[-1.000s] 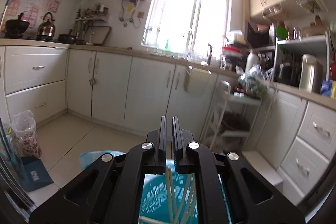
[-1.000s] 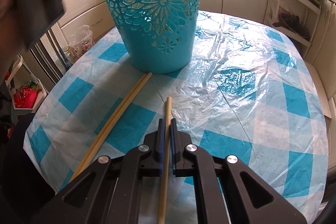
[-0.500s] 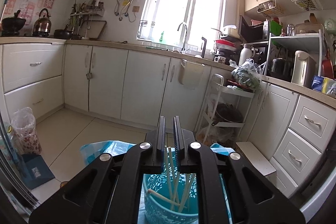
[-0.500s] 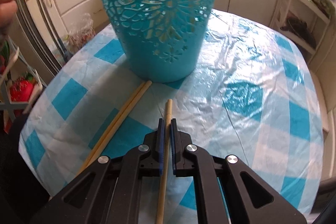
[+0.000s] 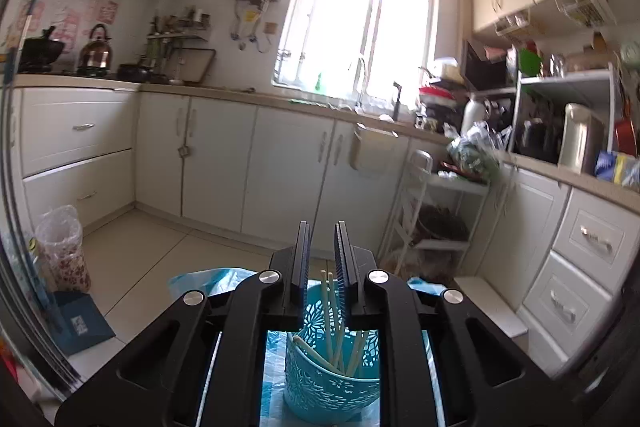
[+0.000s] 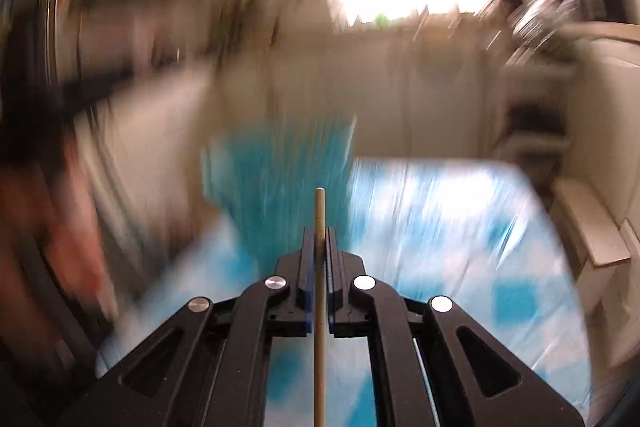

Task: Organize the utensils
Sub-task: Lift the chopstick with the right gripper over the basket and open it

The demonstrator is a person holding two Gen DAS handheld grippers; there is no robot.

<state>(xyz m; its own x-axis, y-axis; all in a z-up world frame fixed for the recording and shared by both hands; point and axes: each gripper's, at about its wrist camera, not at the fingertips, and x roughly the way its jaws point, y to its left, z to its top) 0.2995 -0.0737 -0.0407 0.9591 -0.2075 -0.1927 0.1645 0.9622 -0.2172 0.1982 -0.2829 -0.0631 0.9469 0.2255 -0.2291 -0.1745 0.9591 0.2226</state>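
A turquoise cut-out basket [image 5: 320,387] stands on the checked tablecloth, with several pale chopsticks [image 5: 328,311] leaning inside it. My left gripper [image 5: 322,227] hovers above and behind the basket. Its jaws are opening by a narrow gap and nothing is between them. In the heavily blurred right wrist view, my right gripper [image 6: 320,229] is shut on a wooden chopstick [image 6: 319,207]. The chopstick runs back under the gripper and its tip sticks out ahead. It is held off the table, pointing at the blurred basket [image 6: 280,179].
The blue-and-white plastic tablecloth [image 6: 460,227] spreads to the right of the basket. White kitchen cabinets [image 5: 280,167] line the far wall, and a white trolley rack [image 5: 436,219] stands at the right. A plastic-lined bin [image 5: 64,247] is on the floor at the left.
The right gripper has lifted the chopstick off the table and swung up towards level. The left gripper has drawn back from over the basket, and its jaws have parted slightly.
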